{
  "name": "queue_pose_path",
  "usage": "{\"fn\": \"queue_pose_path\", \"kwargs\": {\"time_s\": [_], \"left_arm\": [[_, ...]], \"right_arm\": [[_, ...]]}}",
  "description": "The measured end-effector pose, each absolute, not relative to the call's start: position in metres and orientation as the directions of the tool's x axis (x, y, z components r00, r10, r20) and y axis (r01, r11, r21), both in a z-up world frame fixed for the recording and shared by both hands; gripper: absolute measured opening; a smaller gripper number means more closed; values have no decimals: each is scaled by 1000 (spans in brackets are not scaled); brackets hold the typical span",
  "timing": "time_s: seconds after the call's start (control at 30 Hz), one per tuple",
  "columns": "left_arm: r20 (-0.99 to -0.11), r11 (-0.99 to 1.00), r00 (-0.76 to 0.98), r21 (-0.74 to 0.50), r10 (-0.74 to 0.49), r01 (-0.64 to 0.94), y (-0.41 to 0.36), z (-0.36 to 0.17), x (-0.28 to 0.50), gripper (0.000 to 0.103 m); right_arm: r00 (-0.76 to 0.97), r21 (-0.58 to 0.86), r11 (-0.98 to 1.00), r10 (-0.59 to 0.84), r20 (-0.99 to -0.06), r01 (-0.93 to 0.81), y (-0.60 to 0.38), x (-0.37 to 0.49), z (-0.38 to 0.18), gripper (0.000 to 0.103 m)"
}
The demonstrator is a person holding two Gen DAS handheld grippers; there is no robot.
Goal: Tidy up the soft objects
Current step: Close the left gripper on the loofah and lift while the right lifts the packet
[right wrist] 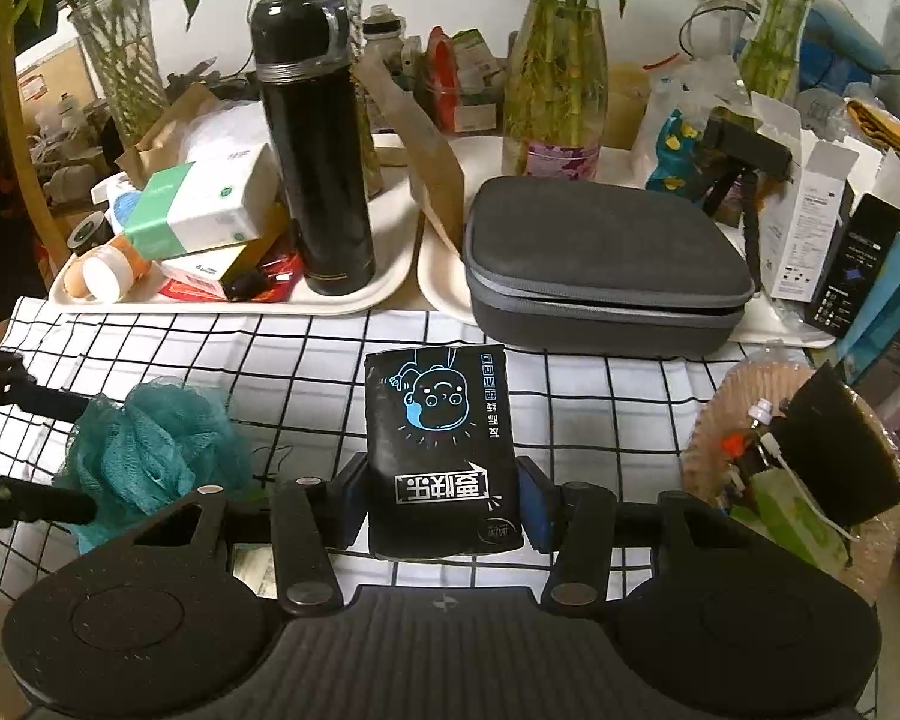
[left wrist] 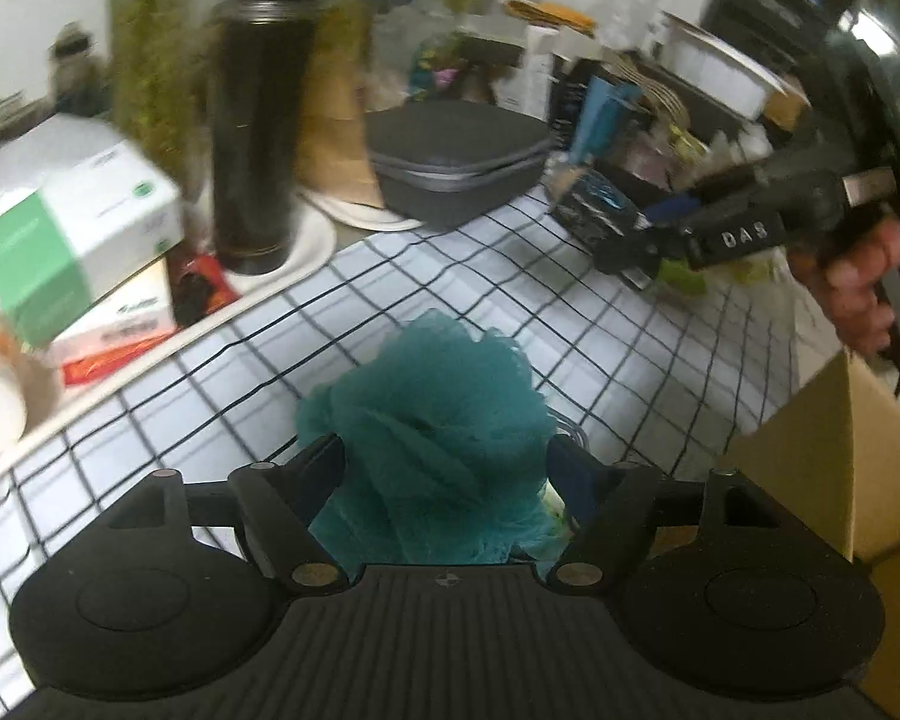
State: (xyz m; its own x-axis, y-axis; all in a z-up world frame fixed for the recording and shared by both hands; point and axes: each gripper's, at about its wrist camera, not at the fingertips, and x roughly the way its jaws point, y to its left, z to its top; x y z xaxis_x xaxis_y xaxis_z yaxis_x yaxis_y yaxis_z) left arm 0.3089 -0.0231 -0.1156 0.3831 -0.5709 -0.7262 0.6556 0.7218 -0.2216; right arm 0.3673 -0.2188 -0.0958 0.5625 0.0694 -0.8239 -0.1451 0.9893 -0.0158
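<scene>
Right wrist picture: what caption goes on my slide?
Right gripper clamps a black tissue pack above the checked cloth.

A white cloth with a black grid (right wrist: 306, 360) covers the table top. On it, toward 9 o'clock in the right wrist view, sits a teal mesh sponge (right wrist: 150, 450); a black tissue packet (right wrist: 444, 450) sits at the centre. Along the cloth's far edge, toward 12 o'clock, stand 2 white trays: the left tray (right wrist: 354, 300) at 11 o'clock and the right tray (right wrist: 444, 294) at 1 o'clock, their rims close together. At 3 o'clock a round woven basket (right wrist: 714, 420) rests at the cloth's edge. In the left wrist view a brown cardboard box (left wrist: 810, 468) stands at 4 o'clock.
</scene>
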Motion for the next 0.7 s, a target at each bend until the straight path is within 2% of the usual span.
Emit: {"fn": "queue_pose_path", "kwargs": {"time_s": [0.07, 0.3, 0.33, 0.37, 0.4, 0.53, 0.7], "left_arm": [[-738, 722, 383, -201, -556, 662, -29, -120, 311, 79], [-777, 729, 386, -134, -497, 671, -41, -136, 316, 79], [-774, 730, 393, -128, -496, 671, -41, -136, 315, 77], [-771, 729, 397, -125, -498, 673, -41, -135, 314, 71], [-772, 727, 396, -121, -497, 676, -41, -135, 313, 60], [-770, 748, 404, -139, -493, 649, -36, -133, 316, 40], [-743, 774, 447, -148, -498, 615, -27, -122, 315, 27]], "right_arm": [[560, -21, 988, 68, -826, -150, -217, 368, -97, 53], [565, -25, 988, 65, -823, -151, -219, 368, -96, 53], [563, -25, 988, 64, -824, -150, -220, 368, -96, 53], [563, -27, 988, 63, -824, -150, -220, 368, -96, 53], [565, -29, 988, 63, -823, -152, -220, 367, -96, 53], [575, -30, 987, 66, -815, -156, -219, 364, -92, 53], [584, -27, 988, 68, -809, -152, -222, 359, -89, 53]]}}
